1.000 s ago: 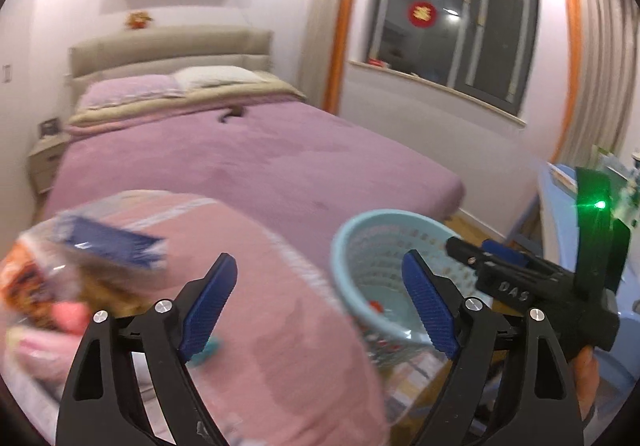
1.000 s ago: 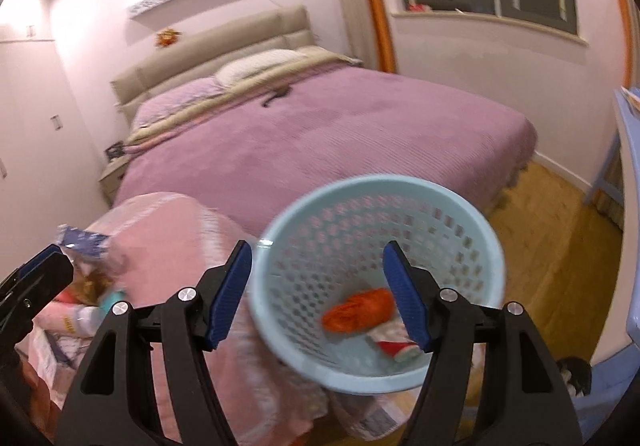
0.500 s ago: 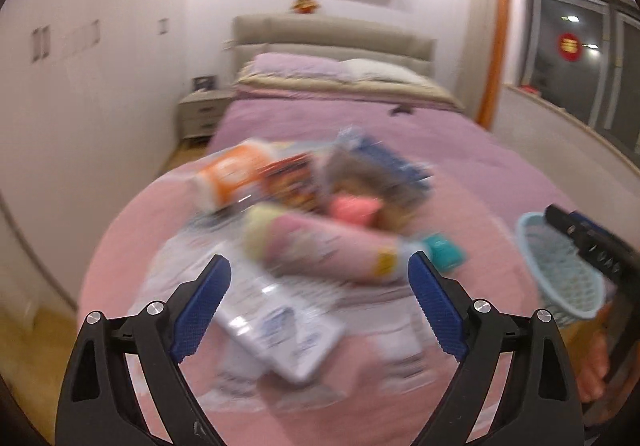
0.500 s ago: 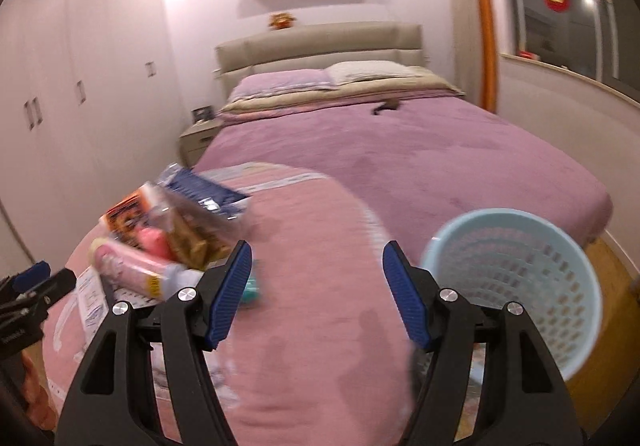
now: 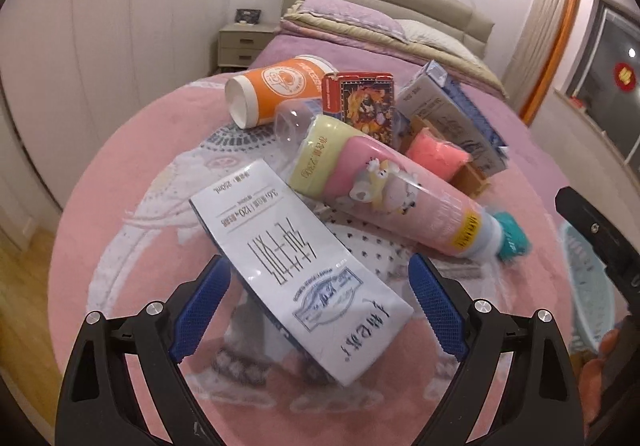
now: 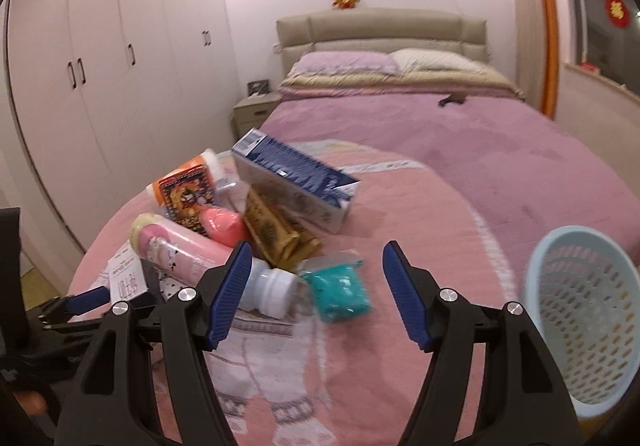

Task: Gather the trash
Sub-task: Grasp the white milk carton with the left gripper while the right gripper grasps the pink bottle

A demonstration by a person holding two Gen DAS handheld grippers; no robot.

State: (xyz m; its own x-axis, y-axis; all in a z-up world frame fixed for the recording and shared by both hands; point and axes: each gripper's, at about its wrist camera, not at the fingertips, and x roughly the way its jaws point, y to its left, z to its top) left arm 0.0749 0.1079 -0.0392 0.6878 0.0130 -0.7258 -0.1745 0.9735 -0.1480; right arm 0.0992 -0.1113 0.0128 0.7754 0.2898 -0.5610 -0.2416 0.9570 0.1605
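A heap of trash lies on a round pink-covered table. A white milk carton lies nearest, between the fingers of my open left gripper, which is not closed on it. Behind it lie a pink bottle, an orange cup, a red card box, a blue-grey carton and a teal packet. My right gripper is open and empty, just before the teal packet and the bottle's white cap. The light blue basket stands at the right.
A bed with a purple cover lies behind the table. White wardrobes line the left wall, with a nightstand beside the bed. A window is at the right. Wooden floor shows at the left.
Both grippers have swung left from the basket to the trash heap. My left gripper has come close over the white carton; my right now faces the teal packet. Both stay open.
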